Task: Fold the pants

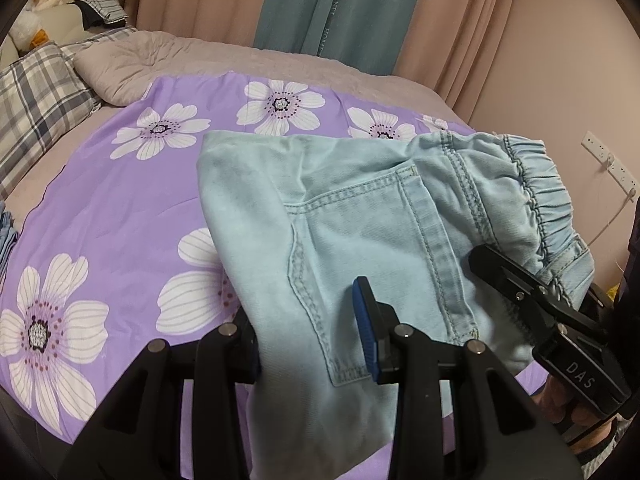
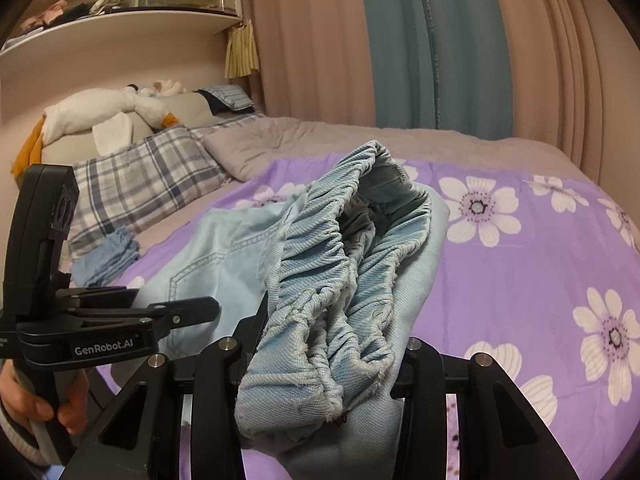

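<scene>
While the plaid pillow [image 1: 36,96] lies far left | left gripper [image 1: 316,332] clamps the pale denim pants [image 1: 360,208] near edge over the purple floral sheet [image 1: 120,208] | right gripper [image 2: 328,364] clamps their bunched waistband [image 2: 332,264] | curtains [image 2: 420,40] hang far behind.

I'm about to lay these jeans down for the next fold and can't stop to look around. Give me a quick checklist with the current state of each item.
1. Left gripper pinching the pants fabric: ok, denim runs between its fingers.
2. Right gripper holding the elastic waistband: ok, the bunched band sits in its jaws.
3. Both grips on the same end of the pants: ok, right gripper shows beside the waistband in the left wrist view.
4. Landing spot on the purple floral sheet: ok, bare ahead.
5. Pant legs aligned: cannot tell, hidden under the top layer.
6. Blue folded cloth out of the way: ok, near the plaid pillow.
</scene>
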A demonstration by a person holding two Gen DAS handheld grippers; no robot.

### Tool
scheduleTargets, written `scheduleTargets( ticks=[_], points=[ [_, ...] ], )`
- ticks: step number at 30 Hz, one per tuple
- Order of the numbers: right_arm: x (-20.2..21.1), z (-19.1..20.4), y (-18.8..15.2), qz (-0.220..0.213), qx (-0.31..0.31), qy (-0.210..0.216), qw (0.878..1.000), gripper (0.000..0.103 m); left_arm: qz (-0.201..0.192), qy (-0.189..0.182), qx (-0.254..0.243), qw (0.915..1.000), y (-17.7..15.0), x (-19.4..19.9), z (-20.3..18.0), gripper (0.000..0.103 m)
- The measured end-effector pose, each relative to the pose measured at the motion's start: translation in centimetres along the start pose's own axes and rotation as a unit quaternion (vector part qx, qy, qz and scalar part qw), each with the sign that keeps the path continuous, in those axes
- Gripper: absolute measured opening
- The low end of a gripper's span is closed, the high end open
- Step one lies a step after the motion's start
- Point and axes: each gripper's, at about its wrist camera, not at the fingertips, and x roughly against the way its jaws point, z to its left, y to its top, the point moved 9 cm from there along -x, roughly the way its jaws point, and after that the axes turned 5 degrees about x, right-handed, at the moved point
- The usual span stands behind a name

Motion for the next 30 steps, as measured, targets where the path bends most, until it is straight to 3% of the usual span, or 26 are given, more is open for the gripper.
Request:
scheduleTargets(
  ticks=[30],
  points=[
    [-5.0, -3.0, 1.5, 0.002, -0.016, -0.009, 1.000, 0.042, 0.011, 0.010, -0.020, 0.9997, 4.4, -6.3, 0.3, 0.036]
  ],
)
